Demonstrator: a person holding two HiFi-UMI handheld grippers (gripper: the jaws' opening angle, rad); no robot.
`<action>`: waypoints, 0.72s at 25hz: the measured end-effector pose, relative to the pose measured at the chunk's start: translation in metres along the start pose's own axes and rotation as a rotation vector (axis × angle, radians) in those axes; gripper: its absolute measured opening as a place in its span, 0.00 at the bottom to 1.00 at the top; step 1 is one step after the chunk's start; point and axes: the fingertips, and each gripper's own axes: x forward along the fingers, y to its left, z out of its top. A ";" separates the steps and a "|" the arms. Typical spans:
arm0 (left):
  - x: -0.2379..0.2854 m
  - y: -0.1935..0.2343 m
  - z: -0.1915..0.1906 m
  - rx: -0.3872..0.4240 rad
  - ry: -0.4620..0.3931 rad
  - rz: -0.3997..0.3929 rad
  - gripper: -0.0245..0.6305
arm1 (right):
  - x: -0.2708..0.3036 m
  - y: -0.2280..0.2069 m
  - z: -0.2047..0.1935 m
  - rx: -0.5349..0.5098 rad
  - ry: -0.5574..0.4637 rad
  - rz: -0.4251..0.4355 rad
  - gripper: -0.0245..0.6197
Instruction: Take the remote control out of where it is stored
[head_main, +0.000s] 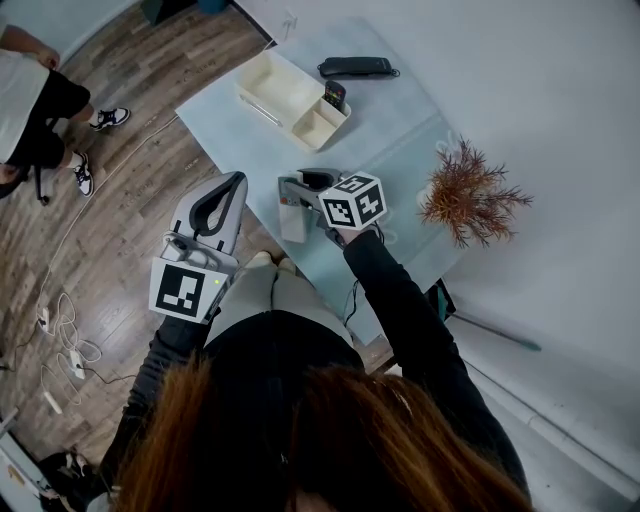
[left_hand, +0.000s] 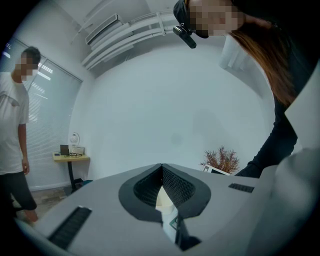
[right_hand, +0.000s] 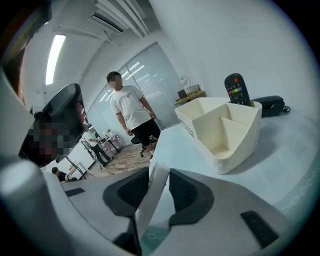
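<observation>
**A:** Locating the remote control (head_main: 334, 95)?

**B:** Finding it standing on end in the small end compartment of the cream organiser (head_main: 268, 88), with the button end poking up above the rim. Placing the organiser on the far half of the pale table (head_main: 400, 140).

**A:** Judging how it is likely to be handling?

**B:** Guessing at light, rigid, smooth plastic, so probably sliding a little under the pads. Favouring a pinch across the narrow sides of the exposed top part, then a straight pull upward, clear of the compartment walls.

**A:** Describing the tools?

**B:** Seeing the right gripper (head_main: 308, 182) hovering over the near table edge, jaws parted and empty, aiming toward the organiser but well short of it. Seeing the left gripper (head_main: 235, 183) hanging off the table's side, tips pressed together on nothing.

**A:** Noticing anything blocking the way?

**B:** Finding only bare tabletop between the right gripper and the organiser. Noting a black handset-like thing (head_main: 355, 67) lying just beyond the organiser, and a dried reddish plant (head_main: 470, 195) off to the right, well apart. Spotting a bystander (right_hand: 127, 110) standing across the room. Worrying mainly about the light organiser tipping or rising along with the remote.
</observation>
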 end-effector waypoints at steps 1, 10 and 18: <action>0.001 0.000 -0.001 0.000 0.004 -0.002 0.05 | 0.004 -0.002 0.000 0.004 0.007 0.000 0.24; 0.005 0.002 -0.002 -0.003 0.001 0.001 0.05 | 0.034 -0.013 -0.003 -0.034 0.063 -0.044 0.26; 0.004 0.002 -0.004 -0.001 0.005 0.000 0.05 | 0.041 -0.026 -0.013 -0.134 0.134 -0.154 0.29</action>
